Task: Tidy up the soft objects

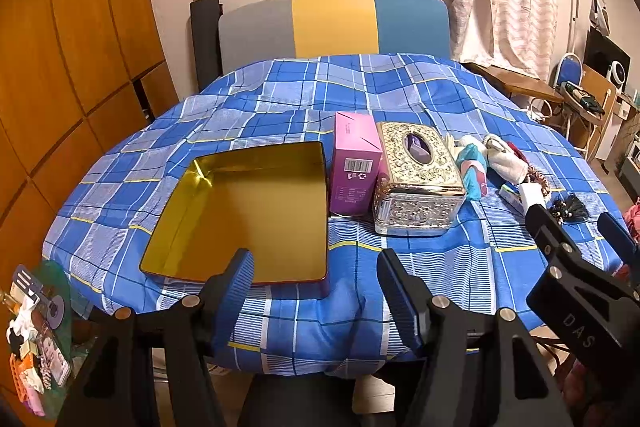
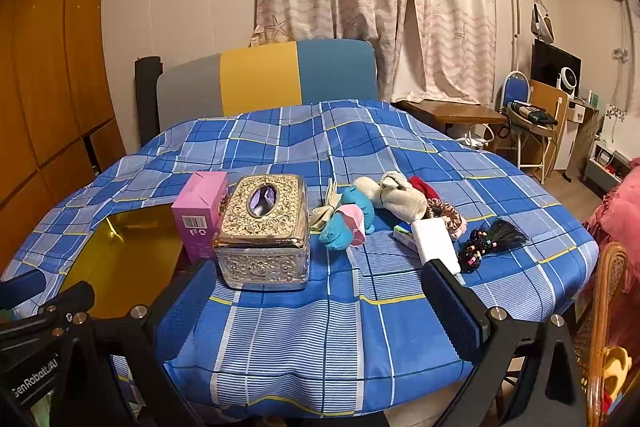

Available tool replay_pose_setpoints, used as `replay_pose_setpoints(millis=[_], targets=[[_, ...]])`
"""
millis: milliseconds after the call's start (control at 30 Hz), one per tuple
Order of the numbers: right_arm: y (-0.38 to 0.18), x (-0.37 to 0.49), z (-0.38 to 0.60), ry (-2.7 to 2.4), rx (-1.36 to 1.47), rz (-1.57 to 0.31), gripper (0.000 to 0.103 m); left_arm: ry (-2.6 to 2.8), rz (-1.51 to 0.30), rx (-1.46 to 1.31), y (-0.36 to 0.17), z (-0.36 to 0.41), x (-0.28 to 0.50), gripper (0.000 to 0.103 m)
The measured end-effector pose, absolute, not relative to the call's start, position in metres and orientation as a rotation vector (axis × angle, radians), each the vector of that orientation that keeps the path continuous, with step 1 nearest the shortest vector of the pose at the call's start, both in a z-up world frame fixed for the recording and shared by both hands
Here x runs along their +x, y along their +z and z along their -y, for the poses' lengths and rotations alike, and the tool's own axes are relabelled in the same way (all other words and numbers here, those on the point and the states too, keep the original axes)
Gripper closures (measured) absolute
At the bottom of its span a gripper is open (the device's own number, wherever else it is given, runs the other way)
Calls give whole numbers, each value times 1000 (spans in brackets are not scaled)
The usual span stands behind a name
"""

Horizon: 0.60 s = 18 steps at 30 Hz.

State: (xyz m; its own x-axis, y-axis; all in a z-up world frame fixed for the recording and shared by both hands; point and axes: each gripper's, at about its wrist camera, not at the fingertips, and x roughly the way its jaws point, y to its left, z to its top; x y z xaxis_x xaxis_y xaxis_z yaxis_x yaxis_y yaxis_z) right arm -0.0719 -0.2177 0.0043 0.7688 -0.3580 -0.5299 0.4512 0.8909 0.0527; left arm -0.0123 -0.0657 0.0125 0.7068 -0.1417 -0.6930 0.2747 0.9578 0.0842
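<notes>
Soft things lie in a cluster on the right of the blue plaid table [image 2: 320, 331]: a blue-and-pink plush [image 2: 348, 223], a cream plush [image 2: 400, 197], a red piece, a patterned scrunchie [image 2: 448, 217] and black beaded hair ties [image 2: 488, 247]. The same plush [image 1: 474, 167] shows in the left wrist view. An open gold tin [image 1: 240, 211] lies on the left. My left gripper [image 1: 316, 275] hovers open at the tin's near edge, holding nothing. My right gripper [image 2: 316, 291] is open and holds nothing, short of the ornate tissue box [image 2: 264, 235].
A pink carton [image 1: 354, 167] stands between the tin and the tissue box [image 1: 418, 179]. A white block [image 2: 436, 243] lies by the right fingertip. A grey, yellow and blue chair back [image 1: 332, 23] stands behind the table, a wooden wardrobe [image 1: 60, 67] to the left and a wicker chair [image 2: 604, 307] to the right.
</notes>
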Motion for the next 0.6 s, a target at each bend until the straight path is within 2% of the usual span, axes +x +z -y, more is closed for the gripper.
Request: replay_pose_setpoints(millis=[600], targets=[[-5,-68,244,-470,229,-562,0,-383,-812,180,0,93,-3,38]])
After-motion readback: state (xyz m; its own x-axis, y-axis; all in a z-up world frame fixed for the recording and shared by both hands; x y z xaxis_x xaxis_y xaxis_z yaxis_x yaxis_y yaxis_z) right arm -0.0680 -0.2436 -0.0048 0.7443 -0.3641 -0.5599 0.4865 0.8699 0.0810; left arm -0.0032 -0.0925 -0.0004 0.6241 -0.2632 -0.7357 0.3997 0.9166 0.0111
